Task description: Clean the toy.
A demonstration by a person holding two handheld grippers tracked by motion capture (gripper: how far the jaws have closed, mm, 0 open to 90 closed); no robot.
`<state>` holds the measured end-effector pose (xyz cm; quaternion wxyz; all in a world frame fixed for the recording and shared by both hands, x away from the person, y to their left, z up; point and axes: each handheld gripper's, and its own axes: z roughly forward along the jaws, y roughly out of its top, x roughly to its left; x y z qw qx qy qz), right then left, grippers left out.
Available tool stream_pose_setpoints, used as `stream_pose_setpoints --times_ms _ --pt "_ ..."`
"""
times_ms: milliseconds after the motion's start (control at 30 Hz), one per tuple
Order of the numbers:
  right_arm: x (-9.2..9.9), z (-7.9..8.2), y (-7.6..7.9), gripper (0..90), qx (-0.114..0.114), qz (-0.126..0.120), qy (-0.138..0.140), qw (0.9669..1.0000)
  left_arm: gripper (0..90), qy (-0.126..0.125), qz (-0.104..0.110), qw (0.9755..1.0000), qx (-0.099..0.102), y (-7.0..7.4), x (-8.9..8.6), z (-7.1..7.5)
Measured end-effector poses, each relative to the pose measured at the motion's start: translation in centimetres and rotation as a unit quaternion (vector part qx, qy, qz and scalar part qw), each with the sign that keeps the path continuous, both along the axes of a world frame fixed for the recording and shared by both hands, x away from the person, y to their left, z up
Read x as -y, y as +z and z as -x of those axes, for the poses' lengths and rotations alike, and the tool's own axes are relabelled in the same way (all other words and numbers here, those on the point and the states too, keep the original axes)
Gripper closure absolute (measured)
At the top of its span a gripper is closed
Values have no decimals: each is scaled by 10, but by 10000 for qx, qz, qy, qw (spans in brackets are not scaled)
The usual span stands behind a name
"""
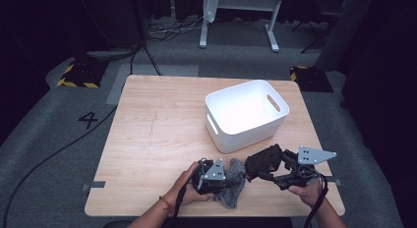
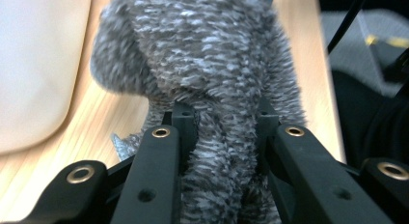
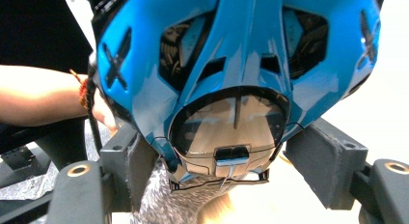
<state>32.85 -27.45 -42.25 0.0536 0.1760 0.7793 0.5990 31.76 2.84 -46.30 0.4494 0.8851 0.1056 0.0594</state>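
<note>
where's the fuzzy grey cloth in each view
High view: the grey cloth lies near the table's front edge, at the left tongs.
Left gripper view: cloth at centre, pinched between the jaws.
Right gripper view: a patch at the bottom, under a blue toy.
Shared landmark: white bin, pale at left.

fuzzy cloth (image 2: 212, 64): soft grey cloth, shaggy and rough
blue toy (image 3: 236, 64): shiny, smooth blue plastic
white bin (image 1: 246, 114): smooth white plastic, a bit glossy
table (image 1: 157, 134): pale wood, matt, fine lines
left tongs (image 2: 219, 132): black matt plastic, brass rings
</note>
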Motion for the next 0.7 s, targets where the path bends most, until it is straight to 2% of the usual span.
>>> stream_pose_setpoints --times_ms 133,167,233,300,367,400,533,600,700 --pt "-2 -1 -2 277 -55 -64 29 10000 723 126 232 9995 166 13 0 2" --pt "-1 -2 -1 277 -83 -130 23 9999 723 146 290 9993 182 15 -1 1" --pt "0 -2 0 277 -86 -103 21 9999 723 226 426 9986 201 20 -5 -1" --pt "-2 0 -2 277 -34 55 72 10000 723 337 619 9973 195 26 -11 -5" --pt "-9 2 -5 277 -16 241 166 9996 723 368 870 9955 91 33 -15 -9" --pt "-14 3 -7 277 -21 316 224 9992 723 364 929 9949 120 37 -15 -8" --pt "-33 8 -14 277 1 683 459 9966 723 148 1075 9937 263 51 -5 -2" --pt "-41 10 -18 277 1 882 473 9950 722 73 1157 9926 348 58 0 0" --pt "-46 9 -24 277 -74 1058 491 9932 722 -106 1441 9892 261 69 4 0"
